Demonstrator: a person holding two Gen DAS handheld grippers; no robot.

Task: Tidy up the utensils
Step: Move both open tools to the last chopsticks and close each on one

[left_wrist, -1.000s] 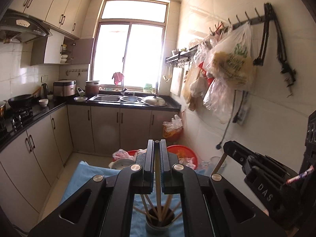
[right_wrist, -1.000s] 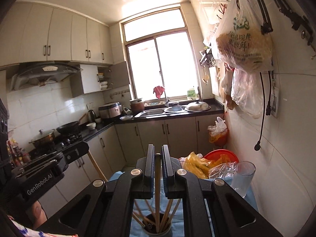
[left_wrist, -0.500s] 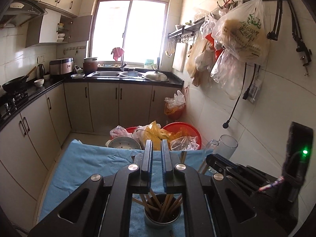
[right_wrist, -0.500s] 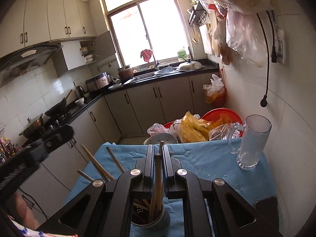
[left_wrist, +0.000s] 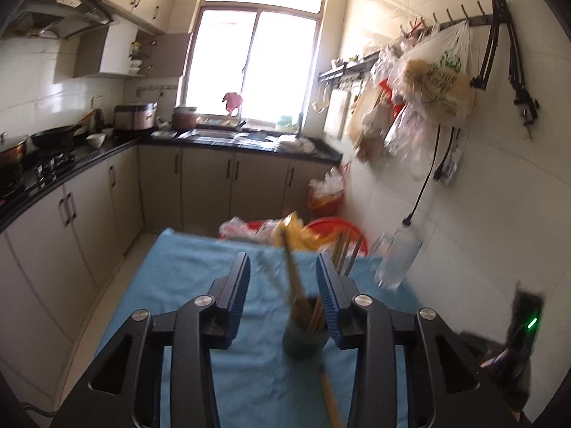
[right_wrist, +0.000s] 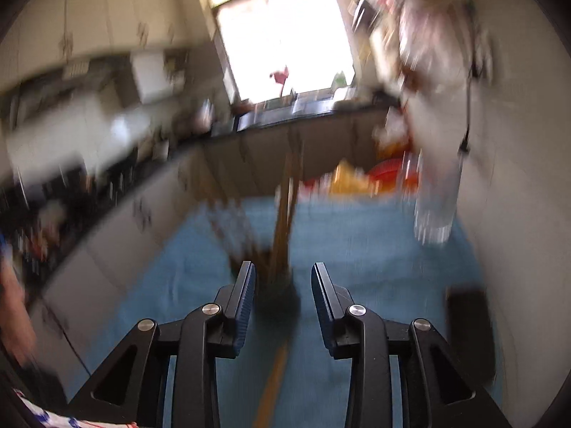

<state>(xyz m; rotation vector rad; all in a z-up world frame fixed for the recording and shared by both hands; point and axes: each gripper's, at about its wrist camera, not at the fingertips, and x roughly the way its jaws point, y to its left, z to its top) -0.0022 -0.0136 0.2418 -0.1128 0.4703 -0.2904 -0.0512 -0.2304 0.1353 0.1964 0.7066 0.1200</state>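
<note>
Both the left gripper (left_wrist: 282, 297) and right gripper (right_wrist: 283, 294) are opening, nothing pinched. Loose chopsticks (left_wrist: 295, 278) could tip the cup (left_wrist: 305, 339) mid-table.

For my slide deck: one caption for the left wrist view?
Left gripper jaws opening over a cup of chopsticks on the blue cloth.
</note>
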